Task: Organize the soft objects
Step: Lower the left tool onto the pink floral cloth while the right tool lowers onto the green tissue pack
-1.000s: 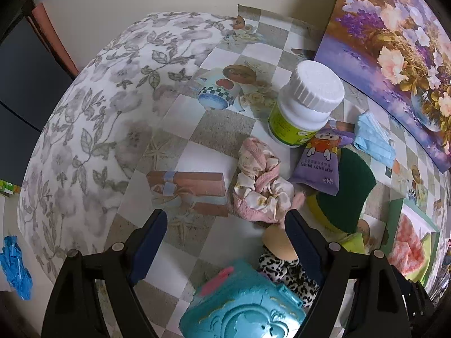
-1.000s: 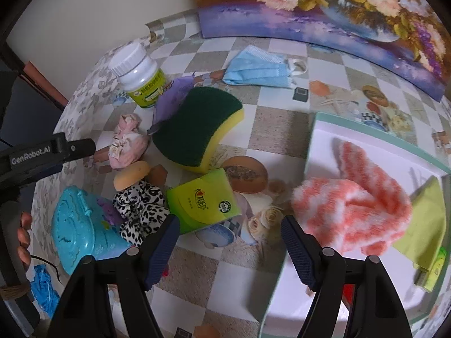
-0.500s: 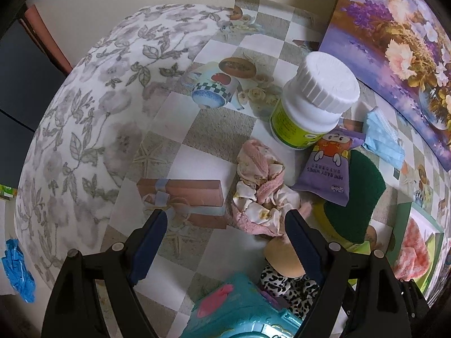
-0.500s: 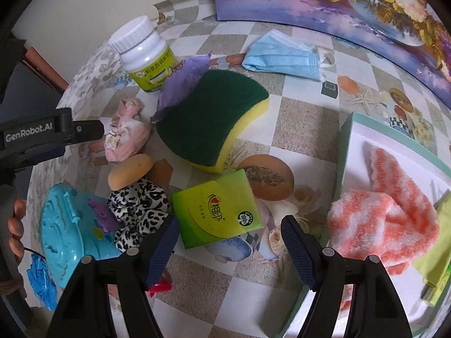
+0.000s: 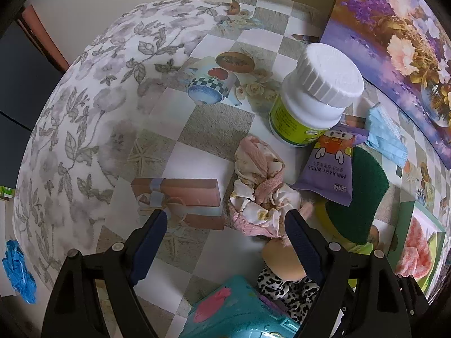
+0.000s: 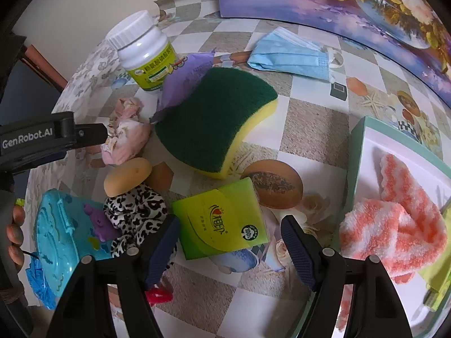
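My left gripper (image 5: 225,224) stands open above the table, its right finger beside a pink floral scrunchie (image 5: 260,194) that lies partly between the jaws. A tan makeup sponge (image 5: 282,262) and a leopard scrunchie (image 5: 284,290) lie just behind that finger. My right gripper (image 6: 229,232) is open over a green tissue pack (image 6: 221,222), not touching it. Beyond lie a green-and-yellow sponge (image 6: 215,118), a blue face mask (image 6: 290,56) and the pink scrunchie (image 6: 125,132). A fluffy orange-white sock (image 6: 394,219) lies in the white tray (image 6: 358,152) at right.
A white pill bottle (image 5: 313,95) stands at the back with a purple wipes packet (image 5: 332,166) leaning on the sponge. A teal plastic case (image 6: 60,233) sits at the near left. A flower painting (image 6: 352,2) leans on the wall. The table edge drops at left.
The right gripper has shifted left and lower, so the tissue pack now lies between its fingers and the tray has slid to the right edge. The left view edged slightly nearer the bottle.
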Tool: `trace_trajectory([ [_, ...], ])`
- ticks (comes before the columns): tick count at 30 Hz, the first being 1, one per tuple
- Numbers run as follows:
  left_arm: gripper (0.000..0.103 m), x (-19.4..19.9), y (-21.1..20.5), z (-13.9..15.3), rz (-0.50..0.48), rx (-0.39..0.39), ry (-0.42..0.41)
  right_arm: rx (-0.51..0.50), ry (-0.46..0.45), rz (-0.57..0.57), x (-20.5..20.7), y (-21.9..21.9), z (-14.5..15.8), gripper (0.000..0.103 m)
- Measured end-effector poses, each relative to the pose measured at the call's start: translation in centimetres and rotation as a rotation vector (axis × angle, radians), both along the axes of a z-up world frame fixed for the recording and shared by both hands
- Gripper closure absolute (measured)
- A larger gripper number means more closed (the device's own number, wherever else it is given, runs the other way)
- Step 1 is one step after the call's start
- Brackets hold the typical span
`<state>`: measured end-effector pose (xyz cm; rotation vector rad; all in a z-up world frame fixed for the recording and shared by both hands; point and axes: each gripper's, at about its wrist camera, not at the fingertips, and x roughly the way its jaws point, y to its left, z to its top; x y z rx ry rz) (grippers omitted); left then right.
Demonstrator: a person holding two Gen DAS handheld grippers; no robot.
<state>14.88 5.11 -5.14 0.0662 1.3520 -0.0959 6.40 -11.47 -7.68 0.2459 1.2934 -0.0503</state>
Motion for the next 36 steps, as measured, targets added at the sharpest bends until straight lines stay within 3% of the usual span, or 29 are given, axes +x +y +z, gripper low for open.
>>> trace_trajectory([
  [23,0.017,0.0,-0.2,-0.4,-0.006,0.001,0.015,-0.019,-0.016,0.029,0.8,1.2,-0.7,0.025],
  [36,0.017,0.1,-0.1,-0.5,-0.006,0.0,0.016,-0.01,-0.016,-0.025,0.6,-0.2,-0.8,0.025],
])
